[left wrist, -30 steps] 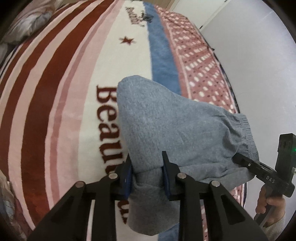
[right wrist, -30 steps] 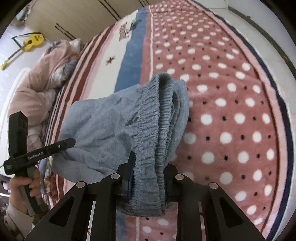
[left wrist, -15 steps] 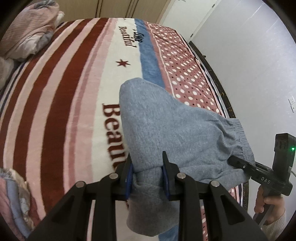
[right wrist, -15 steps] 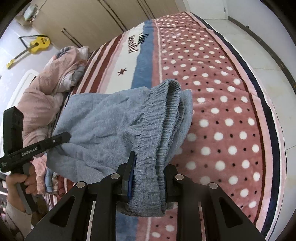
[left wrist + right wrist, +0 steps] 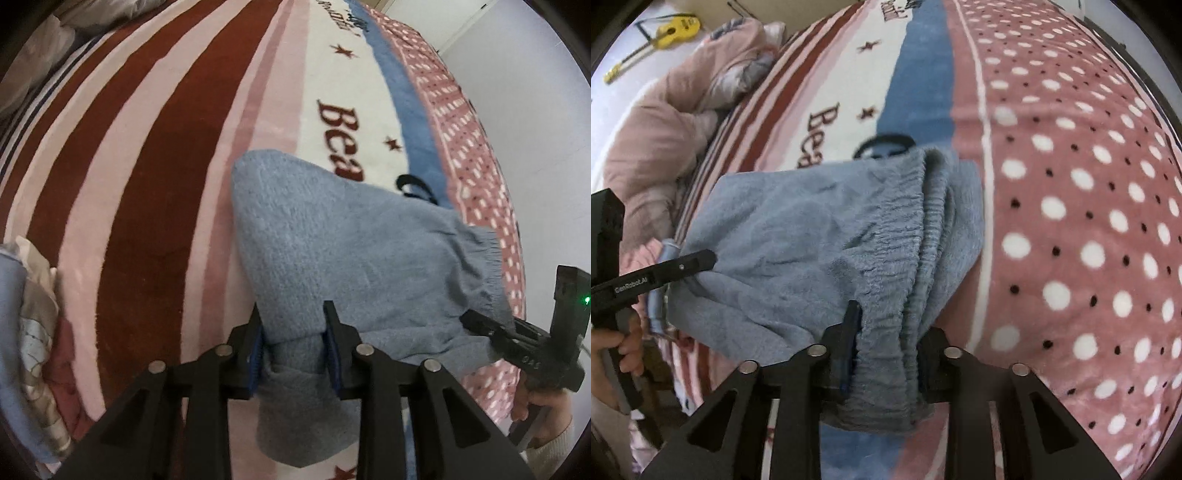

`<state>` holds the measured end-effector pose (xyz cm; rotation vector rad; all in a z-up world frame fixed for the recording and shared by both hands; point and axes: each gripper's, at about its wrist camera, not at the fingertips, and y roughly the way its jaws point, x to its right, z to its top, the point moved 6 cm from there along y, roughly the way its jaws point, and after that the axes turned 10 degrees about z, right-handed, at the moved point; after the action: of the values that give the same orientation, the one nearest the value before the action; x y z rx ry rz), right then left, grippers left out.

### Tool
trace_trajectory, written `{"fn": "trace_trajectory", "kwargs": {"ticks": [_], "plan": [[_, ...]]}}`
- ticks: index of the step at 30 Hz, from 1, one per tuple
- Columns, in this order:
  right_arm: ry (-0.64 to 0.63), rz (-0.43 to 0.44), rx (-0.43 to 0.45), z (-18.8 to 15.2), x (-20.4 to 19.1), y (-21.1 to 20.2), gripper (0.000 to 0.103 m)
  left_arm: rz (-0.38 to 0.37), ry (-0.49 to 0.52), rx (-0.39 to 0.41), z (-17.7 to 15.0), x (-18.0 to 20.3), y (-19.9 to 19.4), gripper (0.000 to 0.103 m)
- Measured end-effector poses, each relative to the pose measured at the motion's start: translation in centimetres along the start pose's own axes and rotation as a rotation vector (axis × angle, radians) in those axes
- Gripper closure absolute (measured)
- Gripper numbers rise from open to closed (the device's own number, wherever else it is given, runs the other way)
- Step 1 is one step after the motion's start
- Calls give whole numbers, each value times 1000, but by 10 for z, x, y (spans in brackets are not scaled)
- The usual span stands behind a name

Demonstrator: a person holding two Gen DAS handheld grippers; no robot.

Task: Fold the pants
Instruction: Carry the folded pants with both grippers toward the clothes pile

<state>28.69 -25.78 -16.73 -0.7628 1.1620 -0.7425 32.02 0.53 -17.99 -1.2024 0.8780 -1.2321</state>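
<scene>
The blue-grey fleece pants [image 5: 351, 251] hang folded between both grippers, low over the bed blanket [image 5: 147, 184]. My left gripper [image 5: 291, 314] has a bunched fold of the pants between its blue pads; its jaws are opening, with the cloth still filling the gap. My right gripper [image 5: 886, 321] grips the gathered elastic waistband [image 5: 912, 221]; its jaws are opening too, and the cloth hides its right fingertip. Each gripper shows in the other's view: the right gripper [image 5: 480, 325] at the waistband, the left gripper [image 5: 701, 258] at the pants' [image 5: 812, 229] left edge.
The striped and dotted blanket [image 5: 1071, 184] covers the bed. A dark ring-shaped object [image 5: 886, 142] lies just beyond the pants. A pink duvet heap [image 5: 665, 129] and a yellow guitar [image 5: 672, 31] are at the far left. Other clothes [image 5: 29, 332] lie at the left edge.
Both grippers have come down and forward with the pants, so the blanket looks closer. The jaws of each stand slightly wider than before. The dark ring has come into view.
</scene>
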Motion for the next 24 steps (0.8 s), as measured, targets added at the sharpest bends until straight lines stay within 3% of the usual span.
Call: {"fn": "trace_trajectory", "kwargs": {"ticks": [3,5,8,10,15,17,19,24], "plan": [[49,13,2,2,14,1,53,-3,-22,-13,1,-5,8,70],[50,23,-3,5,18,2,51,-1,-22,-21,2,-6,12,69],[-25,-42,-17,8,13,2,44,11,-9,-23,4,-5,15,69],[-77,-90,-19,12,10,3,34,14,-8,-26,4,-5,16,69],[46,95,-45,13,30,13,31,6,-29,-40,6,-5,23,68],[29,115,-58,14,28,15,37,14,-25,-40,6,-4,23,68],[35,222,-82,12,17,17,79,25,-23,-38,6,-4,24,68],[19,204,-51,14,9,14,87,15,-38,-16,8,-4,14,76]]}}
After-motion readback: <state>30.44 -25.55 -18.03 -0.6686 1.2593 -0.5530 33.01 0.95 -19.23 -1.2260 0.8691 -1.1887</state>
